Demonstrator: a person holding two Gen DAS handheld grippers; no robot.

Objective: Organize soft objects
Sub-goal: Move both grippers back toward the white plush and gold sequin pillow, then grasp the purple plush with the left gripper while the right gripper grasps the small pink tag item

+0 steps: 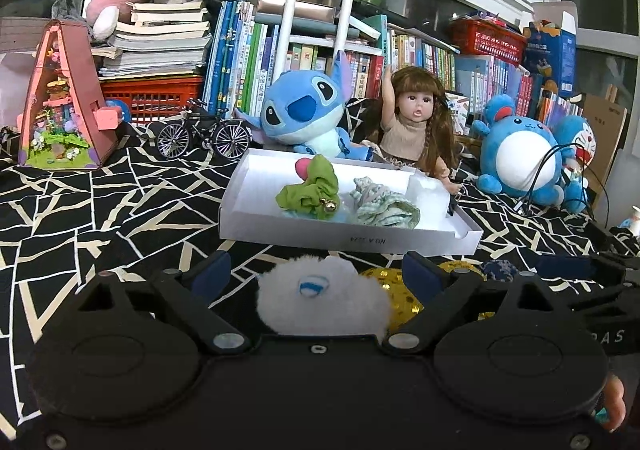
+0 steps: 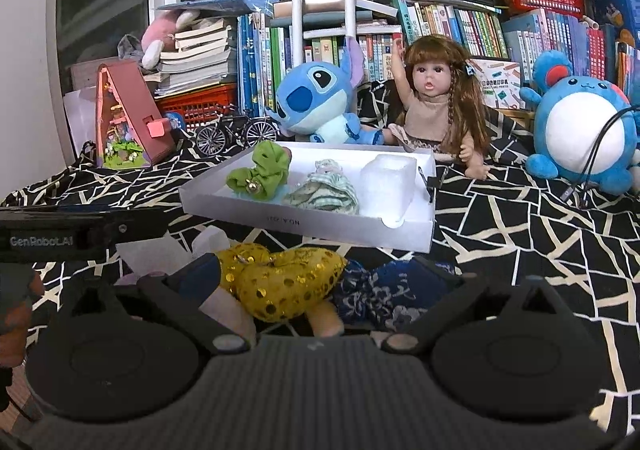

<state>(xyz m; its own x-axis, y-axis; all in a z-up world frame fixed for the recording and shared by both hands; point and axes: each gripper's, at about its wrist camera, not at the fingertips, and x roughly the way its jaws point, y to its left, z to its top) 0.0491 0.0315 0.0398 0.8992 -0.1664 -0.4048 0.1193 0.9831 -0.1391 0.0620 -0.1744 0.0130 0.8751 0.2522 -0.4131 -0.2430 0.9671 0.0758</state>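
In the left wrist view a white fluffy pompom (image 1: pixel 324 298) with a blue mark lies between the wide-apart fingers of my left gripper (image 1: pixel 316 266), which is open; neither pad touches it. My right gripper (image 2: pixel 318 266) is open too, and between its fingers lie a gold sequined soft piece (image 2: pixel 288 286) and a dark blue patterned cloth piece (image 2: pixel 384 294). Just beyond stands a shallow white box (image 2: pixel 304 226). It holds a green scrunchie (image 2: pixel 260 174) with a small bell, a green checked scrunchie (image 2: pixel 324 194) and a white foam block (image 2: pixel 386 186).
Everything rests on a black cloth with pale lines (image 1: pixel 120 202). Behind the box sit a blue plush (image 1: pixel 304 110), a doll (image 1: pixel 416 118), a round blue and white plush (image 1: pixel 516 154), a model bicycle (image 1: pixel 204 134) and a triangular miniature house (image 1: pixel 64 98). Books line the back.
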